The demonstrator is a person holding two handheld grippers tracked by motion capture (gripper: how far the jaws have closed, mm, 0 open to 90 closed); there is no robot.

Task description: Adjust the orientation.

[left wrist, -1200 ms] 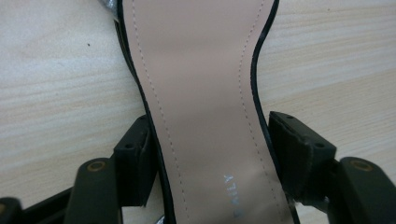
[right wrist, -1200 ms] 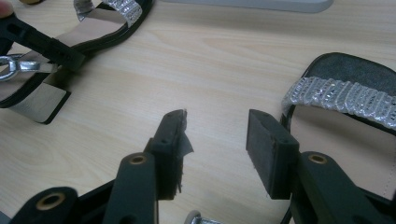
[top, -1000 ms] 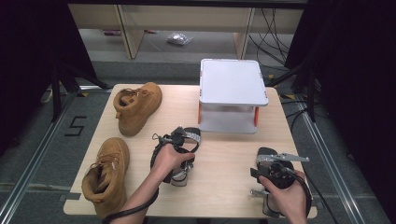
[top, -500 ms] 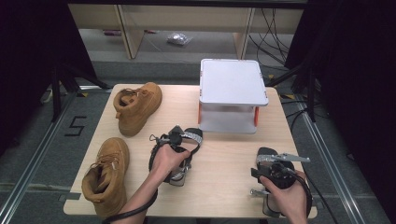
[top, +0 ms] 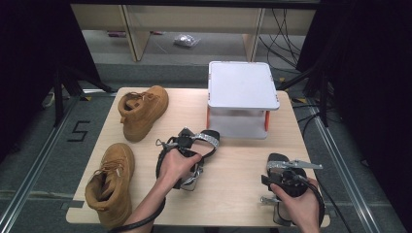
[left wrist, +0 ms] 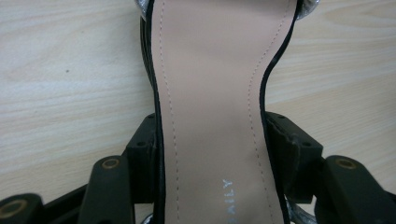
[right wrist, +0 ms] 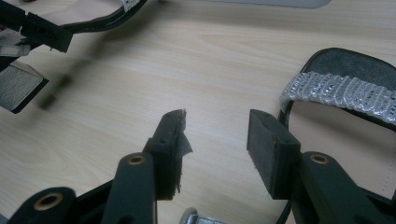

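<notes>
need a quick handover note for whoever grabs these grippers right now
Left gripper: jaws have just been closing around the waist of one sandal at table centre; pads at its edges, so the grip looks on.
Right gripper: jaws apart, nothing between them; second sandal lies just beside it, near the right front edge.
Two boots sit on the left, white stand at the back.
Done: first sandal gripped.
Left: probably lift it and pick up the second.

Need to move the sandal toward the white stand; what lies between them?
Bare tabletop in the high view, between sandal and white stand.
</notes>
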